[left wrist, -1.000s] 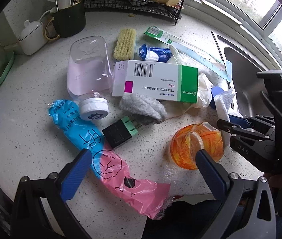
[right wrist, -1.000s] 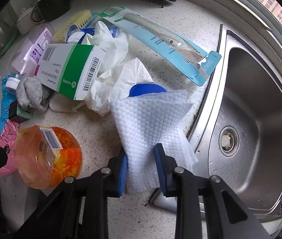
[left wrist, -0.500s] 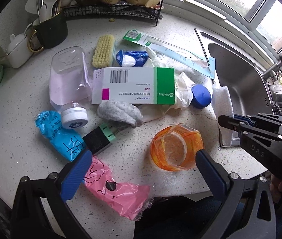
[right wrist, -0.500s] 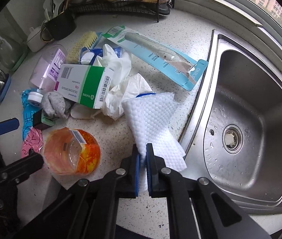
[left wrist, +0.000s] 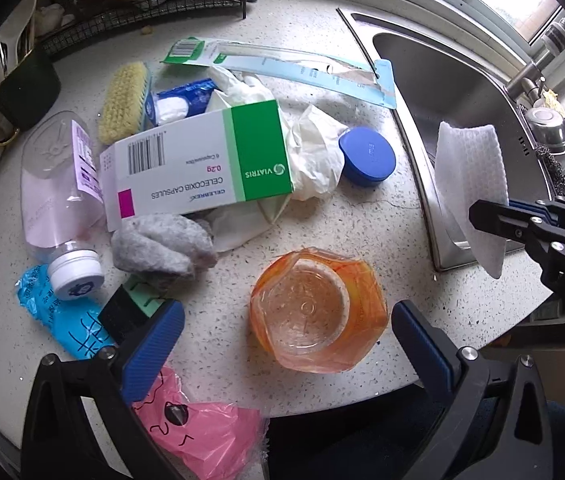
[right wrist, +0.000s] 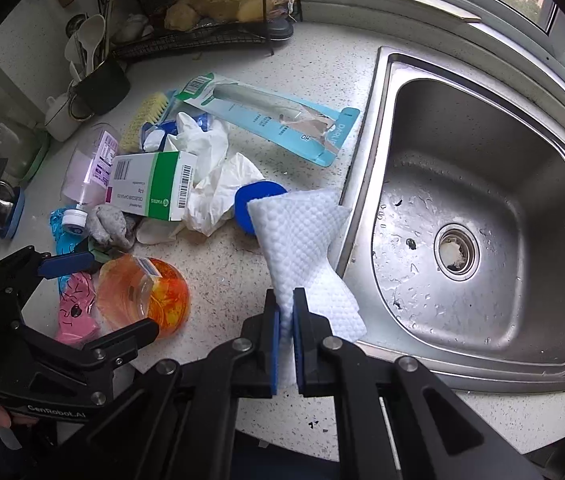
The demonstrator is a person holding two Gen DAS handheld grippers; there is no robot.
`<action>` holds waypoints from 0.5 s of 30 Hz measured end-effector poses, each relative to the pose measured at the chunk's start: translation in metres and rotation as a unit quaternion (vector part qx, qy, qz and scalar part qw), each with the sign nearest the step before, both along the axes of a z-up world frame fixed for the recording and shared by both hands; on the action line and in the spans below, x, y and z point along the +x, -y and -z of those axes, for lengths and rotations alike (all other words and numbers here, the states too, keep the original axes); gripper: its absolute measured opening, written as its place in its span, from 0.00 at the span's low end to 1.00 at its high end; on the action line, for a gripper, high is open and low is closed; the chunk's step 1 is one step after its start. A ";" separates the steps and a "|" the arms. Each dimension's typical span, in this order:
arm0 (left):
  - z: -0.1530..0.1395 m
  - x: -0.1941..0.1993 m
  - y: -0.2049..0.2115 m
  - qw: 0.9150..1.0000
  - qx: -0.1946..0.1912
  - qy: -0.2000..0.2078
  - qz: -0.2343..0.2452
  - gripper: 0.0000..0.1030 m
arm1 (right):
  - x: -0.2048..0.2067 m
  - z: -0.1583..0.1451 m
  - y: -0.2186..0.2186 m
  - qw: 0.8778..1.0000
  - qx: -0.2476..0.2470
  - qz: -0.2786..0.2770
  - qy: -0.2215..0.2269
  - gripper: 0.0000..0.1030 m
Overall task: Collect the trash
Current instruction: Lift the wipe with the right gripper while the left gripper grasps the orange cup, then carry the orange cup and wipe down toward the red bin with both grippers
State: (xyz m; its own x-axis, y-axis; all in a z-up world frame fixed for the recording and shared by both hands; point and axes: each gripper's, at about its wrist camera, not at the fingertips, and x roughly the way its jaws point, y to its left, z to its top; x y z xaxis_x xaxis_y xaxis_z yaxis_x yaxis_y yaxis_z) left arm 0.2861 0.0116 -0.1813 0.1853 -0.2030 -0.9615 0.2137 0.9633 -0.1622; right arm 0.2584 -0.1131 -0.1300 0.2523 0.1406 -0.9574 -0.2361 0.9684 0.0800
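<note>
My right gripper [right wrist: 286, 308] is shut on a white paper towel [right wrist: 298, 236] and holds it lifted above the counter at the sink's edge; the towel also shows in the left wrist view [left wrist: 470, 176]. My left gripper [left wrist: 282, 332] is open and empty above an orange plastic cup wrapper [left wrist: 318, 312]. Trash lies on the counter: a green-and-white medicine box [left wrist: 198, 168], a blue lid [left wrist: 368, 156], crumpled white gloves [left wrist: 314, 152], a grey rag [left wrist: 162, 246], a pink-and-blue bag [left wrist: 202, 432] and a clear pink bottle [left wrist: 58, 192].
A steel sink [right wrist: 474, 216] is on the right. A long blue blister pack [right wrist: 266, 116], a scrub brush [left wrist: 124, 100] and a wire rack with ginger [right wrist: 210, 12] lie at the back. A dark mug with utensils [right wrist: 100, 80] stands at the left.
My right gripper closed on the paper towel and lifted it off the counter, uncovering the blue lid. My left gripper moved right to above the orange wrapper.
</note>
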 end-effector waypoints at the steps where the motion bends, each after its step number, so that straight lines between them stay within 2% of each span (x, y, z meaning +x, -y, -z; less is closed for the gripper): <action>1: 0.003 0.002 0.002 1.000 0.002 -0.003 0.001 1.00 | 0.000 0.001 0.000 1.000 0.000 0.002 -0.001 0.05; 3: 0.008 0.003 0.003 1.000 0.003 -0.007 -0.001 0.99 | 0.000 0.002 0.002 1.000 0.001 0.003 -0.003 0.05; 8: 0.015 0.006 0.008 1.000 0.005 -0.012 -0.001 0.77 | 0.000 0.004 0.004 1.000 0.002 0.002 -0.008 0.05; 10: 0.017 0.005 0.010 1.000 0.008 -0.015 -0.003 0.64 | 0.000 0.005 0.005 1.000 0.002 0.001 -0.010 0.05; 15: 0.016 0.003 0.009 1.000 0.019 -0.002 -0.023 0.64 | -0.002 0.002 0.007 1.000 0.002 -0.005 -0.006 0.05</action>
State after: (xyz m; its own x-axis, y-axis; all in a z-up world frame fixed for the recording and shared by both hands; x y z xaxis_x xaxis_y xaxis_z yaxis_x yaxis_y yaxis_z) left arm 0.2895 0.0027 -0.1975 0.1895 -0.1571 -0.9692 0.1685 0.9777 -0.1255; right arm 0.2566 -0.1198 -0.1321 0.2397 0.1464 -0.9597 -0.2450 0.9657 0.0861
